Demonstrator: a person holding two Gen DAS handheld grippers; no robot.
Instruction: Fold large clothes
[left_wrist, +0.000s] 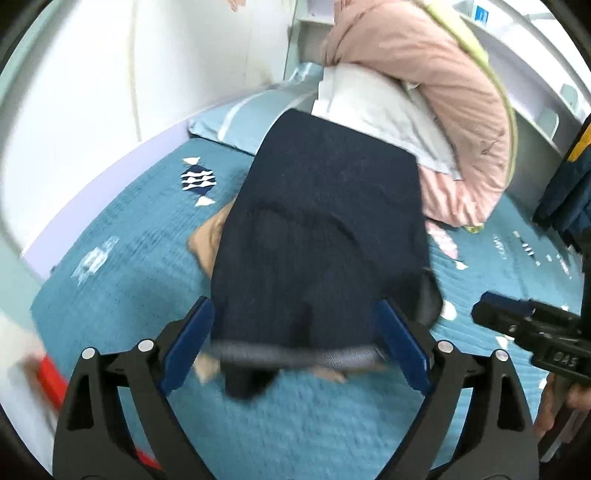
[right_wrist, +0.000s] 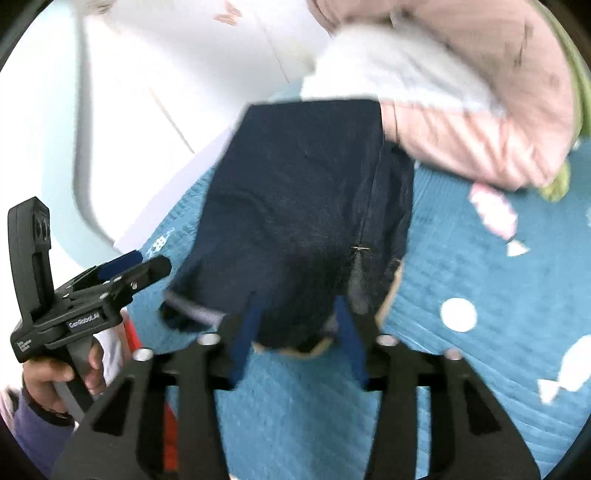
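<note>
Two tools hover over a bed (left_wrist: 122, 280) covered by a teal quilted spread with white and pink shapes printed on it. A dark navy garment (left_wrist: 321, 236) lies folded on the spread in a long block that runs away from the cameras, its far end reaching a white pillow (left_wrist: 373, 114) and a pink quilt (left_wrist: 443, 74) piled at the head of the bed. A tan piece of cloth (left_wrist: 210, 236) shows from under the garment's left edge and again at its near corners. A paler strip, like a hem or waistband, runs along the garment's near edge.

The left tool (left_wrist: 295, 343) has its blue-padded jaws spread wide, one on either side of the garment's near end; the pads do not press on the cloth, and it holds nothing. The right tool (right_wrist: 297, 339) stands partly open above the near right corner of the garment, its jaws astride the edge of the cloth but not clamped on it, as far as the blurred view allows.

In the right wrist view a hand (right_wrist: 55, 373) in a purple sleeve grips the left tool's handle. A red object (left_wrist: 51, 380) lies at the lower left edge of the bed; what it is cannot be told. Pale walls stand behind the bed.
</note>
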